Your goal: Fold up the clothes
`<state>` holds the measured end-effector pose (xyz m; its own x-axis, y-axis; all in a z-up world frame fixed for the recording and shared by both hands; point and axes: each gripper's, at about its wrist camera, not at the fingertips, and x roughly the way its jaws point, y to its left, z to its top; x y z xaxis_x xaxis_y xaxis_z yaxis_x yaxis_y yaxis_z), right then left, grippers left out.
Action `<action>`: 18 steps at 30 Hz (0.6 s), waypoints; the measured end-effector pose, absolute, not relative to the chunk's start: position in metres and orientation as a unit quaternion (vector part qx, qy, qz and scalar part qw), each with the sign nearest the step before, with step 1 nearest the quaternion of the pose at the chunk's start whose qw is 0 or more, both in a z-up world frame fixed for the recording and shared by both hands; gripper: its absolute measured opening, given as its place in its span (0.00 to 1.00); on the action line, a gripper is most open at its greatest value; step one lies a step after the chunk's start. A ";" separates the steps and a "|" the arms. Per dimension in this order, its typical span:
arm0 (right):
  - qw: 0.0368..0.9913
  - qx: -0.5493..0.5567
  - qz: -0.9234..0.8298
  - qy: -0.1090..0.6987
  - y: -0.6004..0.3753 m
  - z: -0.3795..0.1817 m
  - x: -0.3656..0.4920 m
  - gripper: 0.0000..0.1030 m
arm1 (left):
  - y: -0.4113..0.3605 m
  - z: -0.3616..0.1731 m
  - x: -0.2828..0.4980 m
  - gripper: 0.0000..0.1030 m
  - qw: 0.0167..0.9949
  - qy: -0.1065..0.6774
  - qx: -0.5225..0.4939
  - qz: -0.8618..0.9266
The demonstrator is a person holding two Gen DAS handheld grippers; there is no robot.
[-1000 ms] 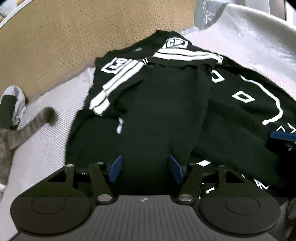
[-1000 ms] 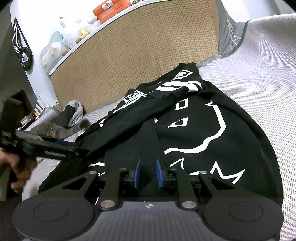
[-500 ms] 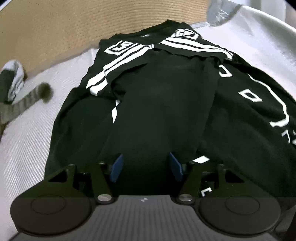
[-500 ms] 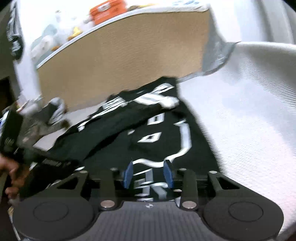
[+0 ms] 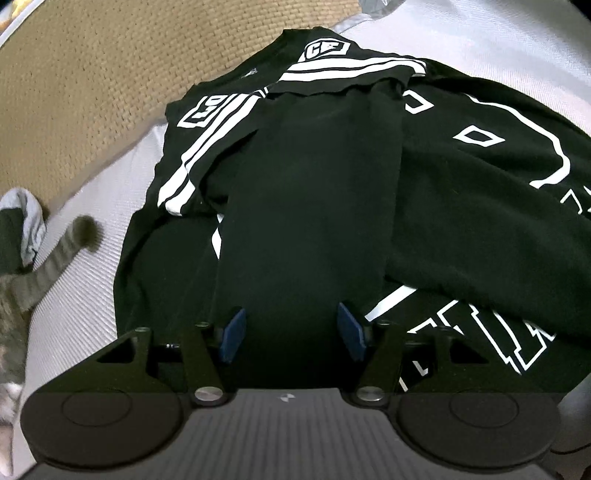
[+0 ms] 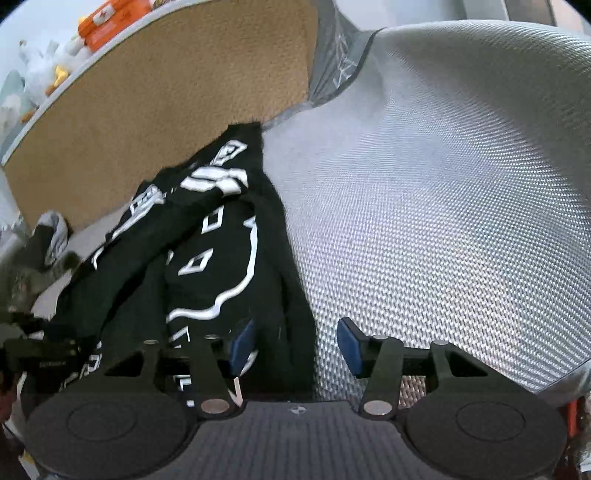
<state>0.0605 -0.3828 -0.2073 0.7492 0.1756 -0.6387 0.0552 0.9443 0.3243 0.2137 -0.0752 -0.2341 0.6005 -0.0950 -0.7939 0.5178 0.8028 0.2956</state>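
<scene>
— lying on the bed point(image 6: 443, 206), right? where exactly is the black shirt point(image 5: 314, 206)?

— yes, spread over the grey woven bed cover, its far end up by the tan woven headboard point(image 5: 81, 81). both white-striped sleeves are turned in across the top, and a long plain black panel is folded down the middle. to the right of that panel the white outline print shows.

— what are the left tongs point(image 5: 291, 334) doing?

— they hang over the near end of that middle panel, pointing down at it. the blue pads point(image 5: 232, 334) stand moderately wide with black cloth filling the gap below them; neither pad presses on it, so nothing is gripped.

— and the right tongs point(image 6: 295, 341)?

— their jaws have just been opening and now stand wide. they sit at the shirt's right edge: the left pad point(image 6: 242, 341) is over black fabric, the right pad over bare bed cover, with the hem running between them. nothing is clamped.

— anything else around?

— a striped grey cat point(image 5: 33, 273) at the left edge in the left wrist view, its tail point(image 5: 74, 240) lying on the bed just beside the shirt. behind it is a grey and dark garment point(image 5: 22, 229). in the right wrist view an orange box point(image 6: 110, 22) and soft toys point(image 6: 44, 70) sit on the ledge atop the headboard.
</scene>
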 end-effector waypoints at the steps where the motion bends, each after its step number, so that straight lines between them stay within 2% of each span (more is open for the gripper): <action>1: 0.920 0.157 0.033 0.359 -0.383 -0.207 0.060 0.53 | -0.074 -0.234 0.215 0.58 0.856 0.412 0.255 -0.180; 10: 0.902 0.151 0.058 0.401 -0.383 -0.207 0.056 0.53 | -0.069 -0.235 0.221 0.63 0.849 0.429 0.247 -0.184; 13: 0.895 0.152 0.075 0.411 -0.379 -0.209 0.056 0.55 | -0.068 -0.235 0.221 0.63 0.849 0.430 0.247 -0.185; 14: 0.894 0.149 0.082 0.415 -0.376 -0.210 0.058 0.59 | -0.070 -0.234 0.220 0.63 0.847 0.428 0.255 -0.186; 18: 0.889 0.147 0.093 0.423 -0.371 -0.213 0.063 0.60 | -0.075 -0.234 0.222 0.63 0.837 0.430 0.280 -0.190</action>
